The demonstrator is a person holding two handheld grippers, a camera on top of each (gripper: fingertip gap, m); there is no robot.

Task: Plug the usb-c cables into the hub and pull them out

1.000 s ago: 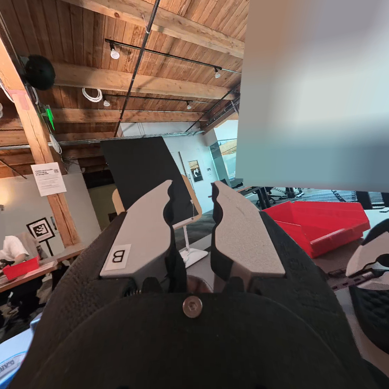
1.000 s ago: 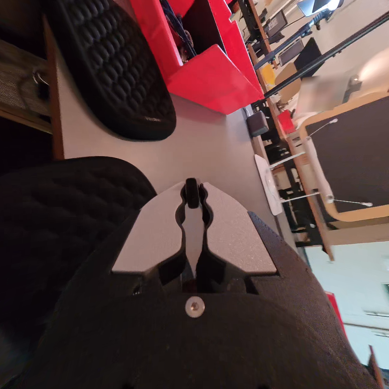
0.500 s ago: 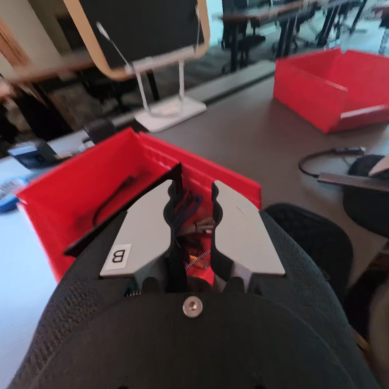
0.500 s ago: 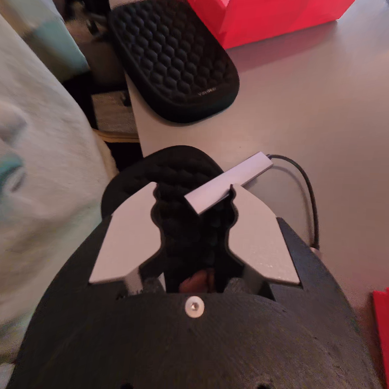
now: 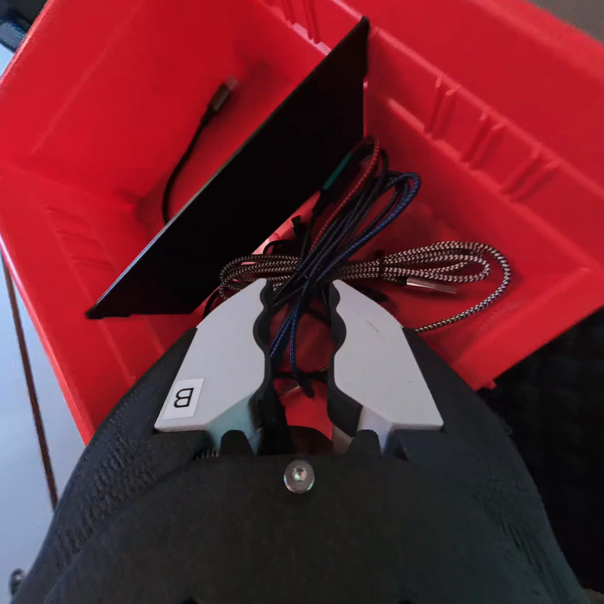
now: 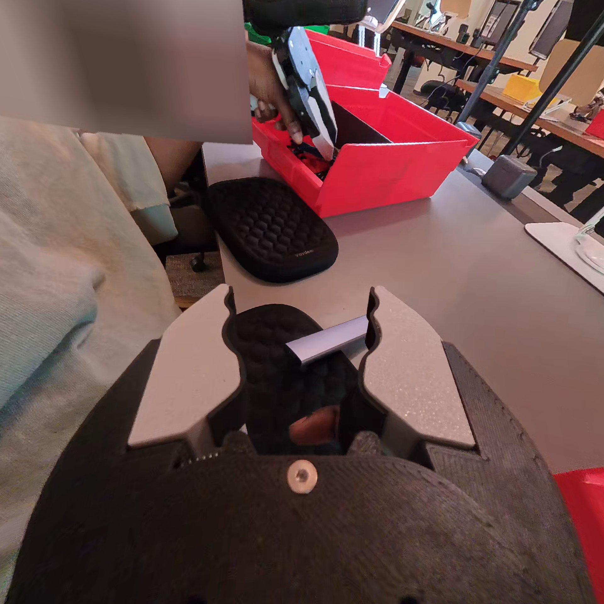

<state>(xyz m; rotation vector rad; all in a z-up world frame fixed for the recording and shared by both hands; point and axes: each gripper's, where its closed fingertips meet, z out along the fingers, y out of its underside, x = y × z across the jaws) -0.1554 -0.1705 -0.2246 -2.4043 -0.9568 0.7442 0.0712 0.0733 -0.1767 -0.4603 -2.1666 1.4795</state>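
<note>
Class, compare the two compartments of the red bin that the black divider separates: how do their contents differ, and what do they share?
The compartment right of the black divider holds a tangled heap of braided cables; the left one holds a single thin dark cable. The left gripper, jaws open, reaches into the right compartment; nothing reaches into the left one. Both belong to the same red bin and hold only cables.

Grey table (image 6: 457,294) w/ red bin (image 6: 376,183), black pads (image 6: 271,228).

A divider (image 5: 255,170) splits the bin (image 5: 490,137) — one cable (image 5: 196,130) left of it, a tangle of cables (image 5: 343,235) right. The bin sits on the table (image 6: 441,261), behind a pad (image 6: 271,228).
</note>
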